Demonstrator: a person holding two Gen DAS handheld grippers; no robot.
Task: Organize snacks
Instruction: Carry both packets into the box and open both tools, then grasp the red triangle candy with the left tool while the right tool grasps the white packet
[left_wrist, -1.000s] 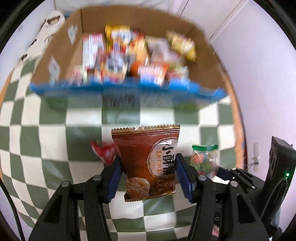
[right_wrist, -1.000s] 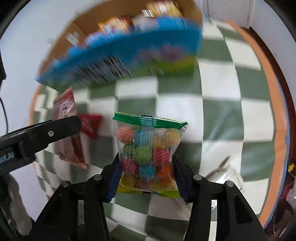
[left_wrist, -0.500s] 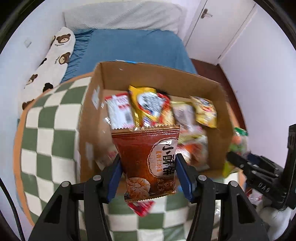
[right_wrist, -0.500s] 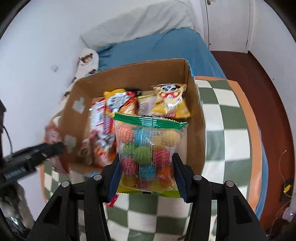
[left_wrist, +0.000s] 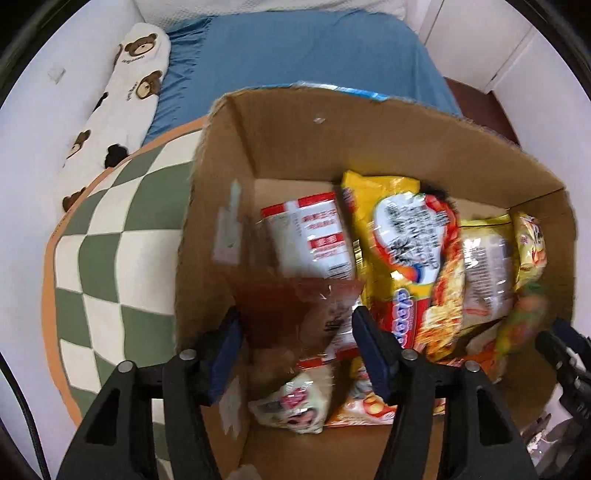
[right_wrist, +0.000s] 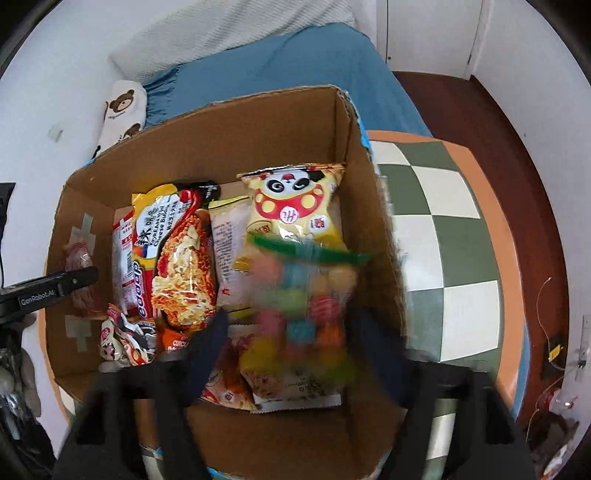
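Observation:
Both grippers hang over an open cardboard box (left_wrist: 295, 122) (right_wrist: 258, 129) packed with snack packets. The brown biscuit packet (left_wrist: 295, 306) is blurred between the spread fingers of my left gripper (left_wrist: 297, 350) and looks loose, near the box's left wall. The clear bag of coloured candy balls (right_wrist: 303, 306) is blurred between the spread fingers of my right gripper (right_wrist: 295, 350), over the box's right side. The candy bag also shows in the left wrist view (left_wrist: 524, 321). The left gripper's finger (right_wrist: 55, 286) shows at the left of the right wrist view.
The box stands on a round table with a green and white checked cloth (left_wrist: 110, 236) (right_wrist: 443, 236). Inside lie a yellow noodle packet (left_wrist: 402, 251) (right_wrist: 173, 254) and a panda packet (right_wrist: 295, 203). A blue bed (left_wrist: 295, 48) lies beyond.
Both grippers have moved forward and down over the box. Their jaws have opened wider, and both packets are blurred and dropping from the fingers.

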